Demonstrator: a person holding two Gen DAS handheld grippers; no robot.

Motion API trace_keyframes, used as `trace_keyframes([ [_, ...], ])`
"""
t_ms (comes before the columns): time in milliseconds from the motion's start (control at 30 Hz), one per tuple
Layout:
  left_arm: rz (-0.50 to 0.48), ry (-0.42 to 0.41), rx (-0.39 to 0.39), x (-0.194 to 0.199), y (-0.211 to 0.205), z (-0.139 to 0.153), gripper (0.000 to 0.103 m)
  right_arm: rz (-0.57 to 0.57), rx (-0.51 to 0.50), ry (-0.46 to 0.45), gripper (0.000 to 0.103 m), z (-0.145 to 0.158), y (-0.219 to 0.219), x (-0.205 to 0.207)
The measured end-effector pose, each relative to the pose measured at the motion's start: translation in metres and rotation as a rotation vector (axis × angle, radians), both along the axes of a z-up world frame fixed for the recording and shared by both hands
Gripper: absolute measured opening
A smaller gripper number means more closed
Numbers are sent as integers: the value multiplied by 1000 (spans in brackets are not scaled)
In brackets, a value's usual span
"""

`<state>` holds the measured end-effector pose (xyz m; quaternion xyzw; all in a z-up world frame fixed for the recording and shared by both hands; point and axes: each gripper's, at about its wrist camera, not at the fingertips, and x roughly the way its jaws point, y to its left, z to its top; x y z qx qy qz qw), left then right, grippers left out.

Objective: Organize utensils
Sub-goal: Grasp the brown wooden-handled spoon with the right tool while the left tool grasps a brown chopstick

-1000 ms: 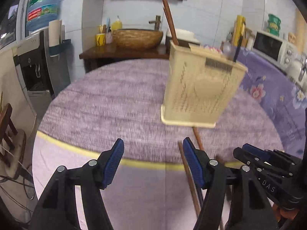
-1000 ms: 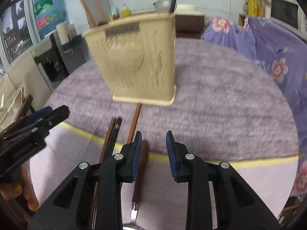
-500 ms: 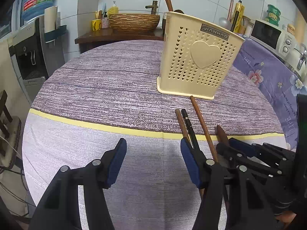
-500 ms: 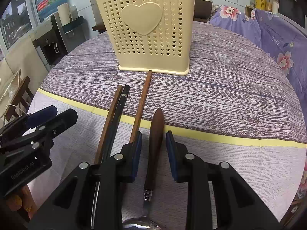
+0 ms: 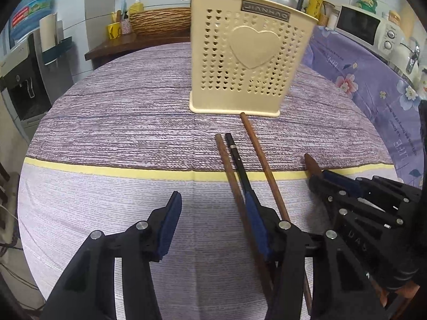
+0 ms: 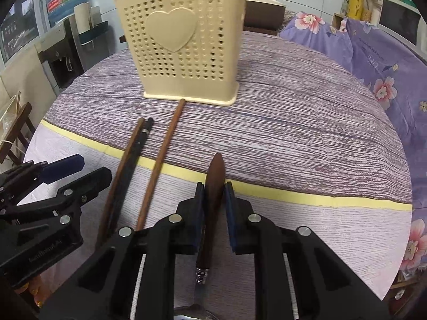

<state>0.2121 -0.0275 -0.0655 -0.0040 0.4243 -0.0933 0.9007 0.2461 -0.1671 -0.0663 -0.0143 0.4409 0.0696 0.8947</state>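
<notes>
A cream utensil holder (image 5: 248, 53) with heart holes stands on the round table; it also shows in the right wrist view (image 6: 186, 45), with a few handles sticking out of its top. Three chopsticks, two brown (image 5: 263, 165) and one black (image 5: 240, 162), lie in front of it. A spoon with a dark wooden handle (image 6: 213, 184) lies to their right. My right gripper (image 6: 214, 190) has its pads touching both sides of that handle, low on the table. My left gripper (image 5: 212, 213) is open over the cloth; its right finger lies over the black chopstick.
The table carries a purple striped cloth with a yellow band (image 5: 106, 166). A floral purple cover (image 5: 373, 85) and a microwave (image 5: 365, 26) are at right. A water dispenser (image 5: 26, 66) and a wooden counter with a basket (image 5: 160, 21) stand behind.
Both grippers have moved down and forward toward the utensils. My right gripper has closed from open around the spoon handle to touching it on both sides. The left stays open.
</notes>
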Motion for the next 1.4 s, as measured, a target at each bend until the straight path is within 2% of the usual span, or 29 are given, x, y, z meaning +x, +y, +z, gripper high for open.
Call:
trace_keyframes([
  [533,19,24,67,5,-9,-4,43,-6,31,-1,16,-3,-6,-1],
  [800,57,47,12,16,5,-4,43,-14,36,2,17,-3,-5,0],
  [933,66,48,20,24,2,-4,43,-21,33,6,17,-2,-4,1],
  [1067,63,42,61,33,-6,-5,43,-15,6,8,17,-2,0,4],
  [1133,60,42,75,37,-8,-5,40,-13,-1,10,17,-2,1,5],
  [1233,57,33,98,41,-12,-5,30,-9,-8,11,17,-3,2,6],
  [1300,48,28,105,44,-13,-5,16,-6,-8,8,17,-3,2,7],
  [1400,45,29,102,47,-11,-4,12,2,-4,12,17,-3,2,8],
])
